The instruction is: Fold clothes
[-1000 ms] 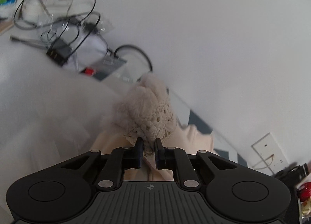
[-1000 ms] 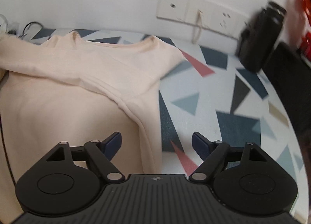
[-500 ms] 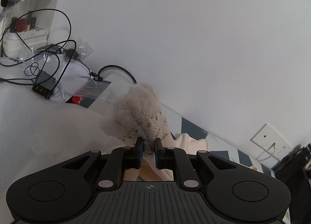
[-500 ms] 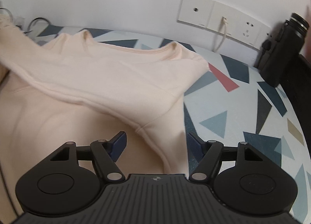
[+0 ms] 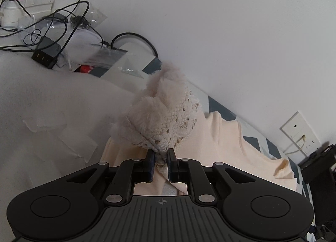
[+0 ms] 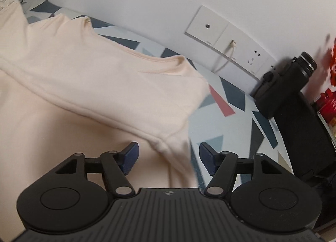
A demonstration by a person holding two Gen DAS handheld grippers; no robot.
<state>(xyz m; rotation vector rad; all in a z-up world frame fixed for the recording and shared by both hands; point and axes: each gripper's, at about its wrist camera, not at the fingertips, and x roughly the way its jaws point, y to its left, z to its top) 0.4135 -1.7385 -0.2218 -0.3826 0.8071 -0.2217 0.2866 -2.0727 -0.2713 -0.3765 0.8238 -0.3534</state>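
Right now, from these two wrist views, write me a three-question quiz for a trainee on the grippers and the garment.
1. True or false: the left gripper is shut on the lacy, fluffy cuff of the cream garment.
2. Multiple choice: the right gripper is (A) shut on a sleeve, (B) open above the garment's edge, (C) holding the black bottle.
3. Fill in: the garment lies on a cloth printed with coloured ____.

Key
1. True: its two fingers pinch the cuff's base.
2. B: its jaws stand wide apart with nothing between the pads.
3. Triangles, in blue, grey and red.
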